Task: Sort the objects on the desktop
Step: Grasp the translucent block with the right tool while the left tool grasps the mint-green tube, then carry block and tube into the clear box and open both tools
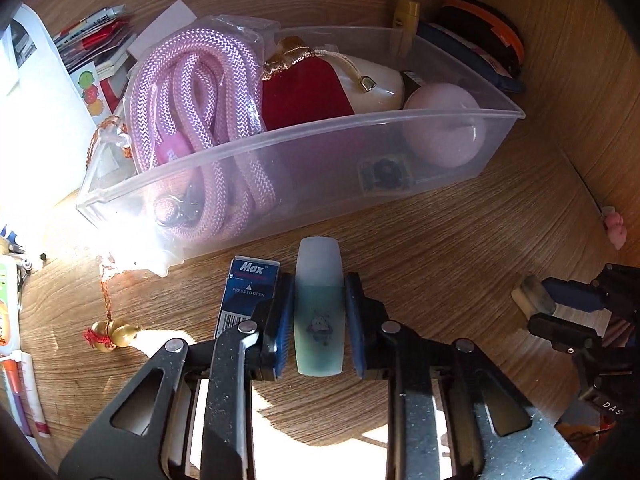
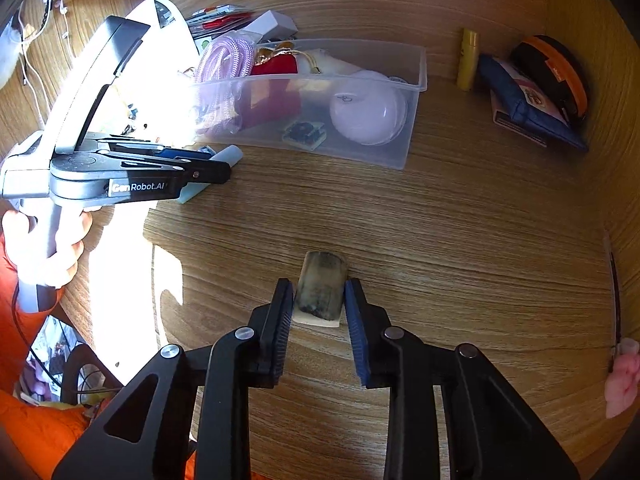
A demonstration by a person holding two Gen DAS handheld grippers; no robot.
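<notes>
My left gripper (image 1: 319, 285) is shut on a pale teal block (image 1: 319, 320) with a frosted end, lying on the wooden desk. A blue Max staple box (image 1: 250, 292) lies against its left finger. Just beyond stands a clear plastic bin (image 1: 320, 128) holding a pink rope (image 1: 192, 92), a red pouch (image 1: 304, 92) and a pink ball (image 1: 444, 128). My right gripper (image 2: 319, 286) is shut on a grubby white eraser (image 2: 320, 284) that rests on the desk. The right wrist view shows the left gripper (image 2: 218, 162) at the bin's near left corner.
A yellow tube (image 2: 468, 60), a blue pouch (image 2: 528, 104) and a black-and-orange case (image 2: 556, 76) lie at the back right. A pink figure (image 2: 622, 380) sits by the right wall. A gold gourd charm (image 1: 114, 334) and papers (image 1: 40, 112) are on the left.
</notes>
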